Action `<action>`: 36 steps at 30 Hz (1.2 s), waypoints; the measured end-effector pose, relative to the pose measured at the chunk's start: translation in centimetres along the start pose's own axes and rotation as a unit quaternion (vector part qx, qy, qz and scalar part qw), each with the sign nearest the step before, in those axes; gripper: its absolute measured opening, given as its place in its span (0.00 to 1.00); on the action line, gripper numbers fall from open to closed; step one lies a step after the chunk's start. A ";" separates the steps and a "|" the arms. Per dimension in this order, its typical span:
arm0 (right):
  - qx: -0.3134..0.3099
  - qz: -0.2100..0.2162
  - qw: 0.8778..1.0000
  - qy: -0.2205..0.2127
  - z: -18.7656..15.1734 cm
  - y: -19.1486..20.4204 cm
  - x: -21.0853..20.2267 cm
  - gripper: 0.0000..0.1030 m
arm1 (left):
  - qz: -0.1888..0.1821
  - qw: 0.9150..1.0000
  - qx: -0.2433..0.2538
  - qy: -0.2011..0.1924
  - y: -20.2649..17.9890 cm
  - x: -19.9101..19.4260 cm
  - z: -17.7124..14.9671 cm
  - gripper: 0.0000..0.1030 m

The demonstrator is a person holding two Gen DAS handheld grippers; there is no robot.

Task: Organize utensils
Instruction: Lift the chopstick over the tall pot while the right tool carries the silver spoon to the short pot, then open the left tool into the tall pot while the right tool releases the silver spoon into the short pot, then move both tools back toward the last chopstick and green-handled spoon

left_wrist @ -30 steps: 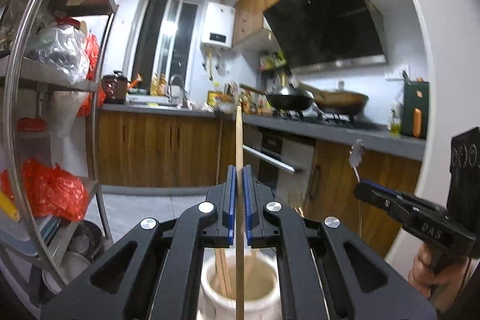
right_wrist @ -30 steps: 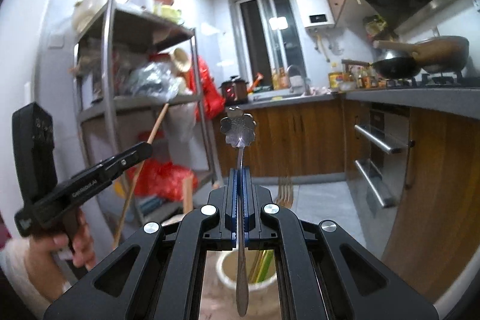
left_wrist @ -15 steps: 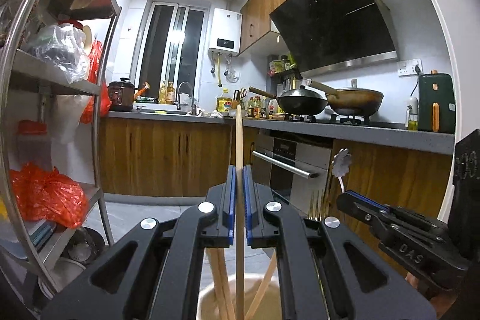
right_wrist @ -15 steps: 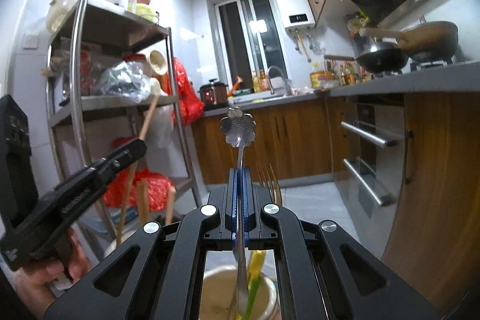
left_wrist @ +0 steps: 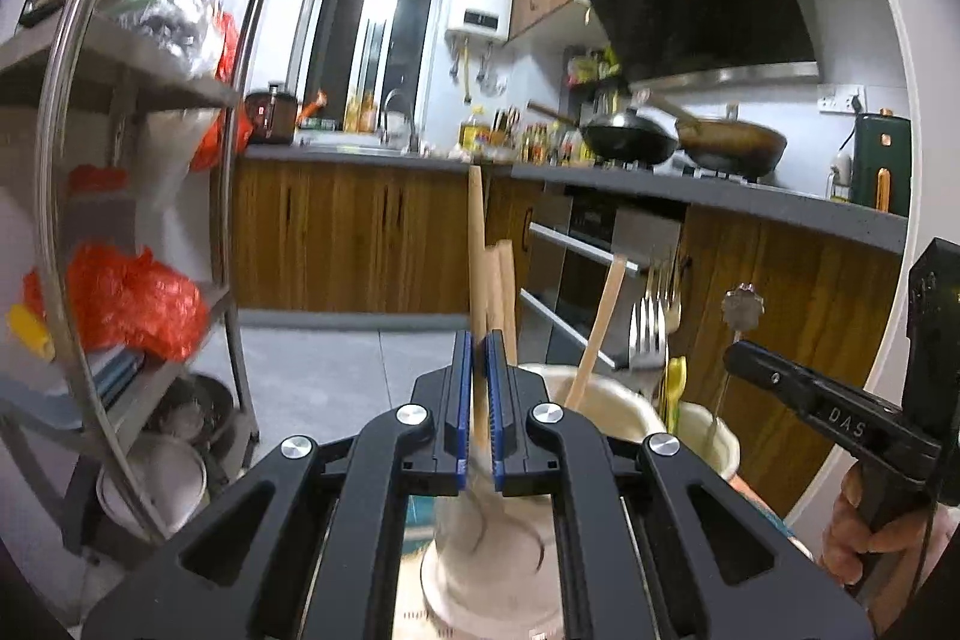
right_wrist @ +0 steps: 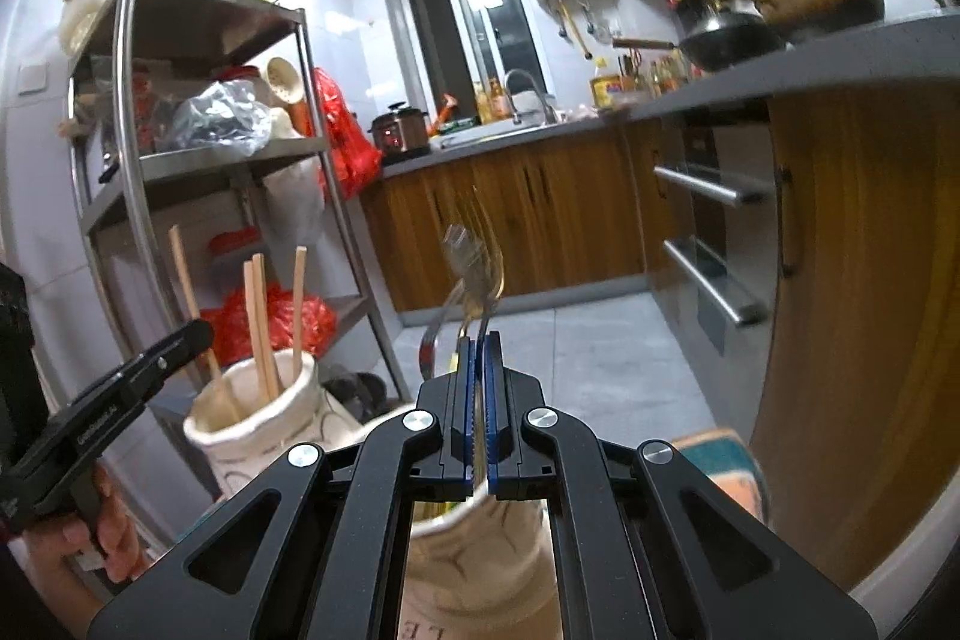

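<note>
Wooden chopstick (left_wrist: 477, 244) stands upright, clamped between the closed blue pads of the left gripper (left_wrist: 478, 370), its lower end inside a cream ceramic holder (left_wrist: 606, 400) beside other chopsticks (left_wrist: 594, 328). A flower-ended metal utensil (right_wrist: 465, 250) is pinched in the closed right gripper (right_wrist: 478, 370), above a second ceramic holder (right_wrist: 474, 556) containing forks (left_wrist: 651, 334). Both holders sit just beside each other. A steel shelf rack (right_wrist: 138, 196) stands left; wooden cabinets (right_wrist: 540, 214) stand behind.
</note>
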State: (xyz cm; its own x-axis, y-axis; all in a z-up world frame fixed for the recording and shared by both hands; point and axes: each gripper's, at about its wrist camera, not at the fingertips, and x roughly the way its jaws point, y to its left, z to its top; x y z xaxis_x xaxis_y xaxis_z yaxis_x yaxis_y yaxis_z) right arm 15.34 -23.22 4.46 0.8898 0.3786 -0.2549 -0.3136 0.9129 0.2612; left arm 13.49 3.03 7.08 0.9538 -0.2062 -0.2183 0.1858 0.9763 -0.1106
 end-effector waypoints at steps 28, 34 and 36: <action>-0.011 -0.003 1.000 0.003 -0.9 -0.4 -2.6 0.66 | 0.010 1.000 0.021 0.013 -0.8 -1.8 -1.5 0.49; -0.017 -0.013 1.000 -0.002 -1.4 -0.5 -4.4 0.88 | 0.019 1.000 0.013 0.008 -0.8 -3.7 -2.1 0.76; -0.021 -0.015 1.000 -0.003 -1.6 -0.5 -5.1 0.92 | 0.023 1.000 0.012 0.007 -0.8 -4.2 -2.4 0.80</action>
State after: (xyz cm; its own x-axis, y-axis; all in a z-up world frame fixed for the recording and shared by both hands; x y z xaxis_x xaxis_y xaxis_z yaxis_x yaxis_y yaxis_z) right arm 10.47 -25.38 4.08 0.9007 0.3505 -0.2566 -0.3008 0.9294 0.2137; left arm 8.72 2.96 5.72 0.9581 -0.1608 -0.2369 0.1467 0.9862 -0.0764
